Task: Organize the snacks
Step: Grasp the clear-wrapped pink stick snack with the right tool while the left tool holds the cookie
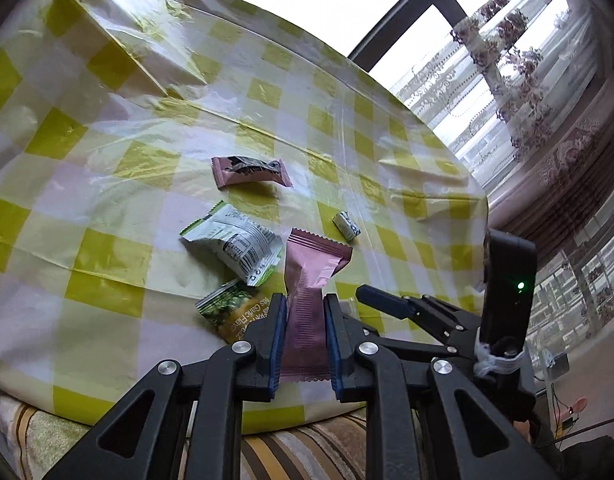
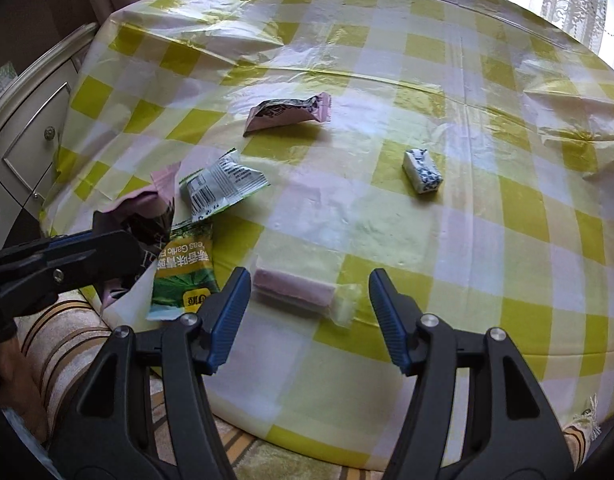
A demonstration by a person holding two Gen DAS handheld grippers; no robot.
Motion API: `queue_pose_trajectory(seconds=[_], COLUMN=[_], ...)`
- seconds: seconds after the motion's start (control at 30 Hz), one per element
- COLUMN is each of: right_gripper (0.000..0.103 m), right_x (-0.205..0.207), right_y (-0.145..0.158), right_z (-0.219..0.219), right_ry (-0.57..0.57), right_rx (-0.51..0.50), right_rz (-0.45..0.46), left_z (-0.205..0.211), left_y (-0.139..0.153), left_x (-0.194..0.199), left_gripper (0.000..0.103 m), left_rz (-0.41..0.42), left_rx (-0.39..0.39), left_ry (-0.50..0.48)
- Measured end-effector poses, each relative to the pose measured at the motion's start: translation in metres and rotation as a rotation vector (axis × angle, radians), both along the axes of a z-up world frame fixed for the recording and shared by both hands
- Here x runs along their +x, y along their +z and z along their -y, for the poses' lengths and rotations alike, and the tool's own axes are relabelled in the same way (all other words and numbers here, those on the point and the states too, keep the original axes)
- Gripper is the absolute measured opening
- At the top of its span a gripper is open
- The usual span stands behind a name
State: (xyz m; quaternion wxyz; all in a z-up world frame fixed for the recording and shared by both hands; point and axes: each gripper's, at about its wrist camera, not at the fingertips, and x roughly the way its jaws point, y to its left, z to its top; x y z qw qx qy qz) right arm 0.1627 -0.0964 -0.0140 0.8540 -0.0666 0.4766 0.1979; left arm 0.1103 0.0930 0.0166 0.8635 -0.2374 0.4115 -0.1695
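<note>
My left gripper [image 1: 305, 300] is shut on a long pink snack packet [image 1: 311, 276], lifted just above the table's near edge; in the right wrist view the same packet [image 2: 147, 204] hangs from the left gripper [image 2: 119, 248] at far left. My right gripper [image 2: 311, 280] stands open, its fingers on either side of a pink candy stick in clear wrap [image 2: 295, 290], not touching it. On the cloth lie a green garlic-pea packet [image 2: 185, 276], a white and green packet [image 2: 219, 186], a second pink packet [image 2: 287, 114] and a small white candy [image 2: 423, 171].
The round table carries a yellow and white checked plastic cloth [image 2: 507, 240], wrinkled at the back. A striped cushion [image 2: 59, 340] lies below its near edge. A white cabinet [image 2: 31, 132] stands at left, and a window with lace curtains [image 1: 507, 80] is behind.
</note>
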Motion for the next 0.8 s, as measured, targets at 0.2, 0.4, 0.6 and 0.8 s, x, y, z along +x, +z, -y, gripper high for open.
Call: queue_pose_trajectory(seconds=[0.2, 0.4, 0.6, 0.8], right_gripper=[0.065, 0.061, 0.057, 0.060], right_x=[-0.005, 0.000, 0.006, 0.013], right_y=[-0.003, -0.007, -0.006, -0.008], right_z=[-0.003, -0.002, 0.004, -0.004], right_ry=[0.002, -0.004, -0.013, 0.038], right_rx=[-0.035, -0.032, 0.008, -0.043], right_rz=[0.000, -0.023, -0.032, -0.011], left_z=[-0.018, -0.017, -0.015, -0.014], left_y=[-0.006, -0.007, -0.008, -0.010], left_x=[0.004, 0.004, 0.003, 0.005], left_gripper=[0.019, 0.019, 0.019, 0.019], left_rz=[-0.025, -0.020, -0.022, -0.030], left_rx=[-0.057, -0.046, -0.040, -0.039], left_ry=[0.067, 0.055, 0.051, 0.049])
